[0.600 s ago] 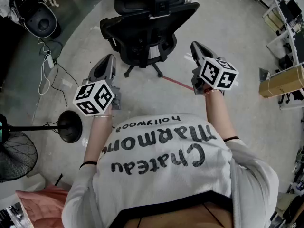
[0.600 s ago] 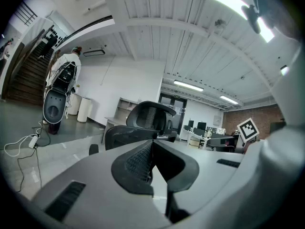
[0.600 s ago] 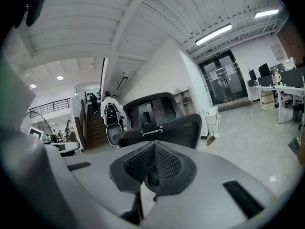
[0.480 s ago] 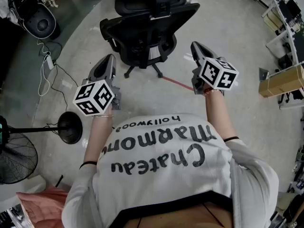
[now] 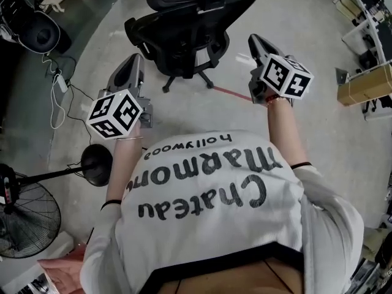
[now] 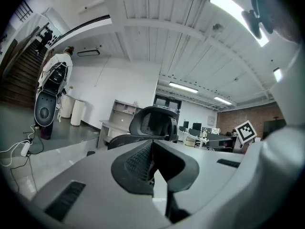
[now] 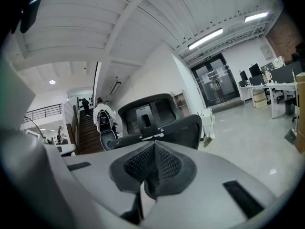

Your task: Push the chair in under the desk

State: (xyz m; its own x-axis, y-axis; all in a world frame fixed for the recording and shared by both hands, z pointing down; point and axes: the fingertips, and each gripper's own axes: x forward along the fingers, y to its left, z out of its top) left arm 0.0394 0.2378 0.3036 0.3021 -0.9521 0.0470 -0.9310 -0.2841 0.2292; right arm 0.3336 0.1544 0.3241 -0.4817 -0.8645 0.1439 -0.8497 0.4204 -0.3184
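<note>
Fingers (image 6: 133, 165) of the left gripper (image 5: 133, 60) pressed together with nothing between them; likewise on the right gripper (image 5: 252, 40), fingers (image 7: 167, 166) closed on themselves and empty. Both held out roughly level ahead of a person in a white T-shirt (image 5: 214, 207), marker cubes nearest the body, tips aimed forward. Black mesh chair (image 5: 190, 17) just ahead on the grey floor (image 5: 306, 23), backrest and headrest turned toward the person, wheeled base (image 5: 184, 81) showing below the seat. Left gripper tip near the chair's left armrest, right gripper tip near the right edge of the backrest, a strip of floor visible between each tip and the chair, so no contact on either side. In the left gripper view, a pale grey bench (image 6: 108, 124) with a shelf unit on top, right behind the chair; how far the seat reaches under it, not clear. In the right gripper view, the backrest straight ahead past the closed fingers. To the left of the person, a standing fan (image 5: 21, 216) with its round base near the left elbow, and a white cable (image 5: 60, 84) trailing over the floor. A thin red line (image 5: 231, 93) on the floor between chair and right gripper. A cardboard box (image 5: 367, 84) well off to the right.
</note>
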